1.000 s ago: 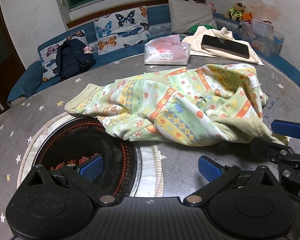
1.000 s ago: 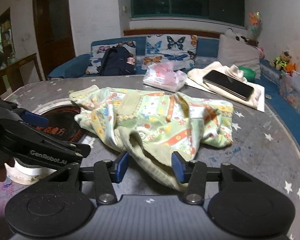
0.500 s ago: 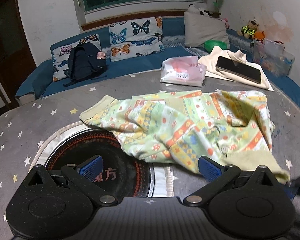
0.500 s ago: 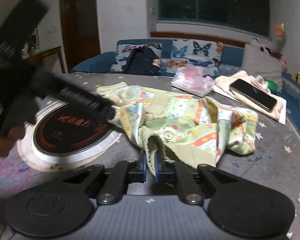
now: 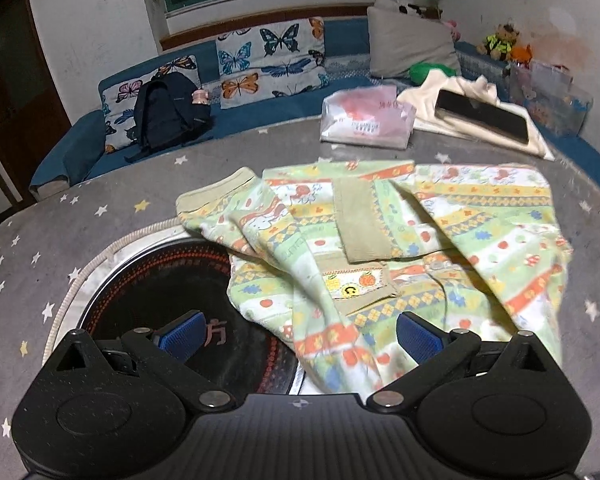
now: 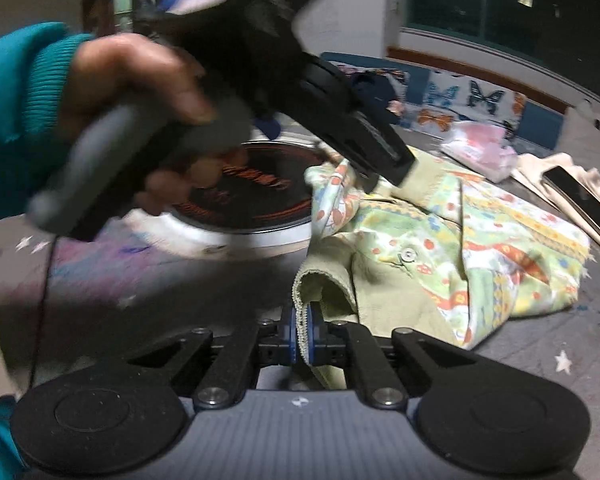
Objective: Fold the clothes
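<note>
Your left claw [image 5: 298, 334] stands with its blue pads wide apart, holding nothing, low over the near edge of the patterned garment [image 5: 400, 248]. The garment lies crumpled on the counter [image 5: 60, 248], partly overlapping the round black hotplate [image 5: 160, 292]. Your right claw [image 6: 304, 330] is clamped on the garment's ribbed green hem. The step in hand appears to be gathering corners for spreading, ahead of any fold. Next, bring the left claw onto a second hem corner, close it there, then draw both apart to flatten the cloth.
</note>
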Demonstrator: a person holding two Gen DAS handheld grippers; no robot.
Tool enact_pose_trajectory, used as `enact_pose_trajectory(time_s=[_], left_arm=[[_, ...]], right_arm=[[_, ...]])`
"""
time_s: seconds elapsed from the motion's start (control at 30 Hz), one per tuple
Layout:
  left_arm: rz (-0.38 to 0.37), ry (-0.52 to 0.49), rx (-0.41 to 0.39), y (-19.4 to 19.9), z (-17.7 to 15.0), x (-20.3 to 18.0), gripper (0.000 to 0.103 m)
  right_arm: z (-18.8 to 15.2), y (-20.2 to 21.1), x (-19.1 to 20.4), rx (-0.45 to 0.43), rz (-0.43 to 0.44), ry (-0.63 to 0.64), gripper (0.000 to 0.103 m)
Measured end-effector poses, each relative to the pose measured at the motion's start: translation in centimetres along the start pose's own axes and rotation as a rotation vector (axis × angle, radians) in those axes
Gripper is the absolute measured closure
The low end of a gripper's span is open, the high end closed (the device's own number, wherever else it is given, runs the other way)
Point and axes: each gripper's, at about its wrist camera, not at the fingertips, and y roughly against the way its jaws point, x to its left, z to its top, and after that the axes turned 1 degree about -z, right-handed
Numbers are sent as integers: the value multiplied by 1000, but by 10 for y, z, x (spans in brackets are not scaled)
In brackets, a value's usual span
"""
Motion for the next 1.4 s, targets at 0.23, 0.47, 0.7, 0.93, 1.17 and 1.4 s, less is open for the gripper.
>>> enact_pose_trajectory(time_s=[0.23,0.47,0.7,0.93,1.17,1.4], left_arm=[[-27,-12,58,-13,-15,7,30],[-86,-8,65,-14,-24,12,63],[-107,-17,60,-11,-28,12,72],[-108,-7,71,-9,-25,16,57],[-122,24,67,-5,-15,21,39],[-87,30,28,-6,8,24,14]], right_arm=[[-3,12,5,8,44,8,99],[8,33,-15,-32,48,-54,95],[34,29,-52,-84,-78,-109,83],[62,-7,-94,-63,-208,-150,65],[80,-53,-123,-5,-267,-172,57],[87,-94,-144,42,-277,-217,57]])
